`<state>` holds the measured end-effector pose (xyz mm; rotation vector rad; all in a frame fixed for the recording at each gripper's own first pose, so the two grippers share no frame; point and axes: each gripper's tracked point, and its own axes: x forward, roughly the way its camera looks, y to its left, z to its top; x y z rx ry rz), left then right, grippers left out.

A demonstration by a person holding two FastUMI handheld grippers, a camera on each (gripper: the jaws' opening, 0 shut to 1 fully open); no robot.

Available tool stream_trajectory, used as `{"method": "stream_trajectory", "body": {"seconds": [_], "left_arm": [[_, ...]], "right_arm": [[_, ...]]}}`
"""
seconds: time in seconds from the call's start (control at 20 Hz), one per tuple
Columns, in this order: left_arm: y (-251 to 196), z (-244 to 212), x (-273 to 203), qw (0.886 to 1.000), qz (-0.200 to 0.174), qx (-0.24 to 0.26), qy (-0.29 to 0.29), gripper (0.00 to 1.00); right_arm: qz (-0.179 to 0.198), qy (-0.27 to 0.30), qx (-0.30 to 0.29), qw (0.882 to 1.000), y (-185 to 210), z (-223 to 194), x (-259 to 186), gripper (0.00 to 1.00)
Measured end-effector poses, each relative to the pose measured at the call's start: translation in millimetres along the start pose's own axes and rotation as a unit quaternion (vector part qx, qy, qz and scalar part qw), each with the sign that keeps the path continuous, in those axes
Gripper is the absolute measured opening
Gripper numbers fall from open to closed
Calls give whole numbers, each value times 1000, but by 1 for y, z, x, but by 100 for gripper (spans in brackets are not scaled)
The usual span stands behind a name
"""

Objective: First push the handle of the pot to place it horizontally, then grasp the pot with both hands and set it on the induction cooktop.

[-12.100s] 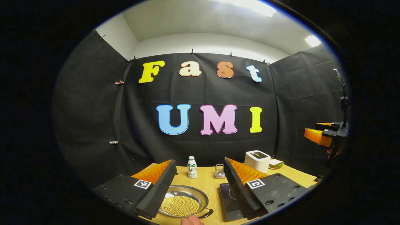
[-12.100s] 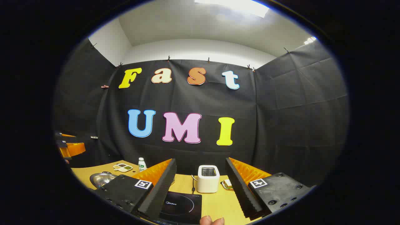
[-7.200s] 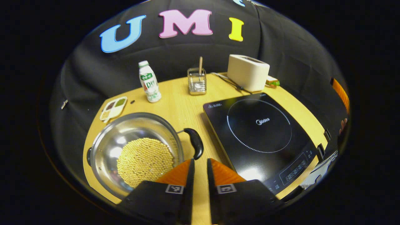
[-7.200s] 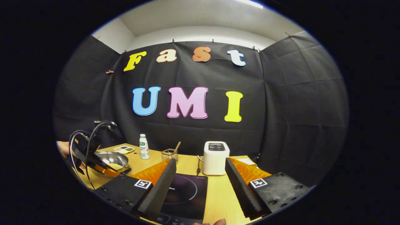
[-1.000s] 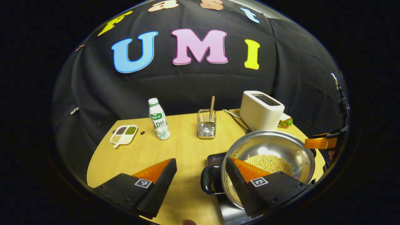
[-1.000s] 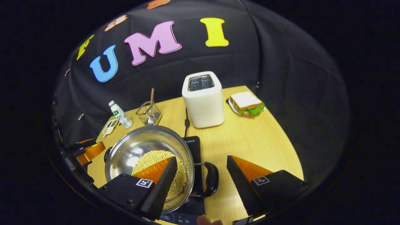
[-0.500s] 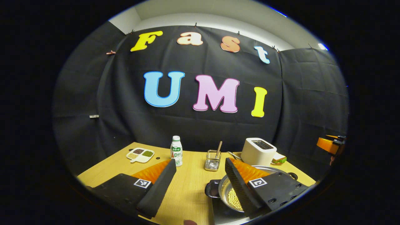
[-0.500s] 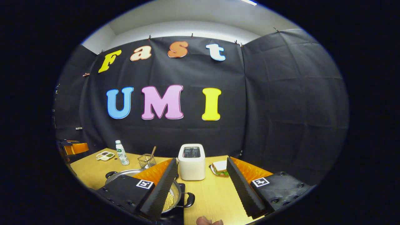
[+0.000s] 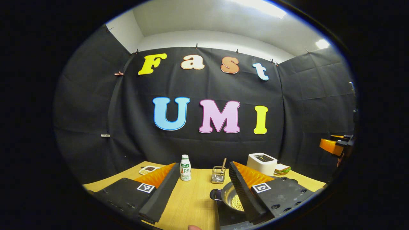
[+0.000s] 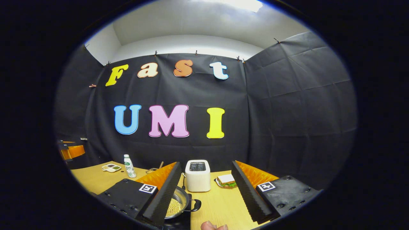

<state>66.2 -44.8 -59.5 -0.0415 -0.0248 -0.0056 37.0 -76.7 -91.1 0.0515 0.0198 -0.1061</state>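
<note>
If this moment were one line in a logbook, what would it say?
pot: on cooktop | left gripper: open | right gripper: open | step: placing looks done

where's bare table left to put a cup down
Bare wood lies in front of the bottle and seasoning tray, left of the pot. Another patch sits before the sandwich. The back row around the toaster and utensil rack is crowded.
</note>
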Motion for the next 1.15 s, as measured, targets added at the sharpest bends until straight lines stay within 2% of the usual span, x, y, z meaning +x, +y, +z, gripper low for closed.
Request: {"method": "stream_trajectory", "body": {"seconds": [0.05, 0.5, 0.95, 1.0, 1.15], "left_arm": [[-1, 2, -2, 1000, 0, 4, -1, 95], [-1, -3, -2, 1000, 4, 28, 10, 95], [-4, 5, -5, 999, 7, 32, 1, 95], [-4, 6, -5, 999, 7, 32, -1, 92], [-4, 5, -6, 999, 8, 35, 1, 95]], "right_arm": [[-3, -1, -3, 1000, -1, 0, 0, 98], [4, 30, -6, 1000, 8, -18, -3, 98], [2, 26, 4, 1000, 0, -19, -5, 98], [4, 24, 6, 1000, 2, -19, -6, 98], [3, 17, 5, 1000, -1, -16, -6, 98]]}}
